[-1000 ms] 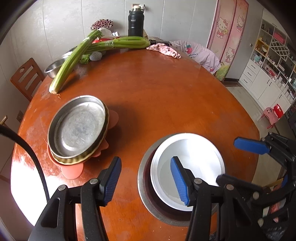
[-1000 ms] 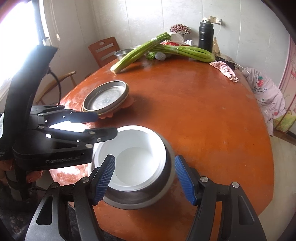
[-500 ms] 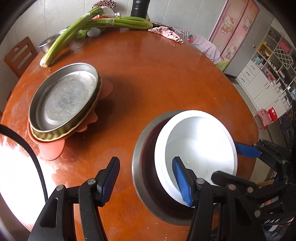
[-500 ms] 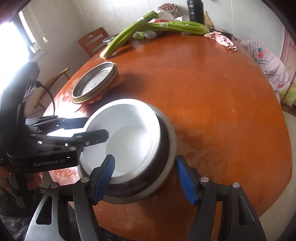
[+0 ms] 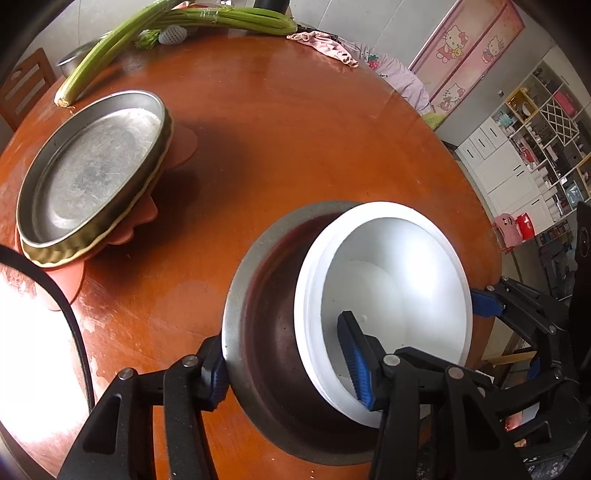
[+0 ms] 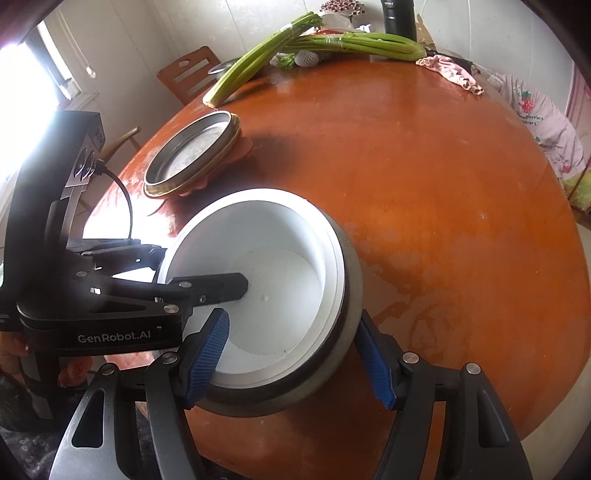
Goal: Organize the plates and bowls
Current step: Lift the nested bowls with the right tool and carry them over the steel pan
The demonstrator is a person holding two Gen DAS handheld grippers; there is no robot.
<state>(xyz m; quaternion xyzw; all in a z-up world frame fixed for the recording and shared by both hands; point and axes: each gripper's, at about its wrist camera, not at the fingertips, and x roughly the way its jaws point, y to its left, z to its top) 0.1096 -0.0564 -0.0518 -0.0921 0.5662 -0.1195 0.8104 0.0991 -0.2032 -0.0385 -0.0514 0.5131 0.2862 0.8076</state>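
A white bowl (image 5: 399,291) sits nested inside a steel bowl (image 5: 266,317) near the table's front edge. My left gripper (image 5: 286,360) is open and straddles the left rims of both bowls, one finger outside the steel bowl, one inside the white bowl. My right gripper (image 6: 295,358) is open and straddles the right rims, one finger (image 6: 207,354) inside the white bowl (image 6: 273,280), the other outside the steel bowl (image 6: 351,291). A steel plate (image 5: 92,173) lies stacked on a gold-rimmed plate and an orange mat at the left; it also shows in the right wrist view (image 6: 192,151).
The round wooden table (image 5: 295,140) carries celery stalks (image 5: 207,22), a pink cloth (image 5: 325,44) and a small steel bowl at the far side. A black flask (image 6: 399,14) stands at the back. A wooden chair (image 6: 188,74) stands behind the table.
Both grippers have moved down and in onto the nested bowls. The left finger now sits against the steel bowl's outer wall. The bowls fill more of both views.
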